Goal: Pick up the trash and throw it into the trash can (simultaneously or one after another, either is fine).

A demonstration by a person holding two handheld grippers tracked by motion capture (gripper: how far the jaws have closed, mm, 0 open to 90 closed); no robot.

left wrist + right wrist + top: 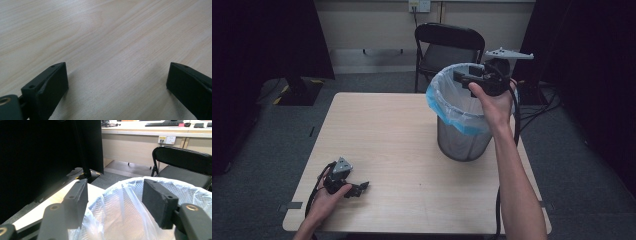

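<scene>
A grey mesh waste bin [462, 135] lined with a blue-white plastic bag [447, 102] stands on the right half of the wooden table [387, 140]. My right gripper [460, 76] is held over the bin's rim, open, nothing between its jaws. In the right gripper view the bag-lined bin [130, 207] lies just below and beyond the right gripper [115, 197]. My left gripper [360, 187] rests low at the table's front left, open and empty. The left gripper view has the left gripper [117, 82] spread wide over bare wood [105, 37].
A black folding chair [447, 47] stands behind the table, close to the bin. A black screen stand [299, 85] sits on the floor at the far left. Cables [537, 107] lie on the floor to the right. Dark curtains flank both sides.
</scene>
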